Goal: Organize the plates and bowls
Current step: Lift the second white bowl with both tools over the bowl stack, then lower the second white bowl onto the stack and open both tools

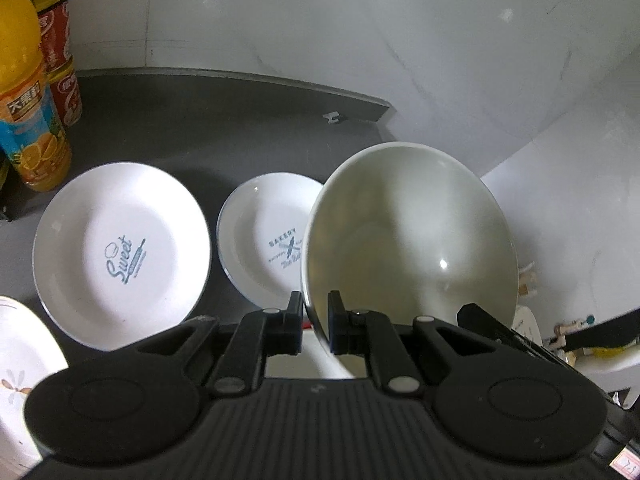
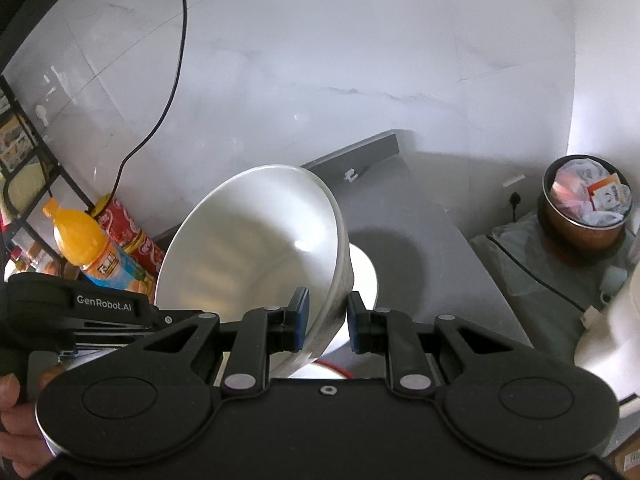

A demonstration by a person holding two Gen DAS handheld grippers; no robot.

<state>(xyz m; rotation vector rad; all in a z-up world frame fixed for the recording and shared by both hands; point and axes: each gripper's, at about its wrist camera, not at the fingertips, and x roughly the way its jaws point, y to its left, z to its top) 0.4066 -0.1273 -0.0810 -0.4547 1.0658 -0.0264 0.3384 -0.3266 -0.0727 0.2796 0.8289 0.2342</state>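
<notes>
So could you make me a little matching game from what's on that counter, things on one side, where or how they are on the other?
Things:
1. Bowl
2. Sweet plate
3. Bakery plate
4. Juice bottle

States:
A. standing at the wall beside a red can
B. flat on the counter, partly hidden behind the bowl
C. tilted, rim pinched by the left gripper
D. flat on the counter, in full view

Pairs: 1-C, 2-D, 3-B, 4-A
</notes>
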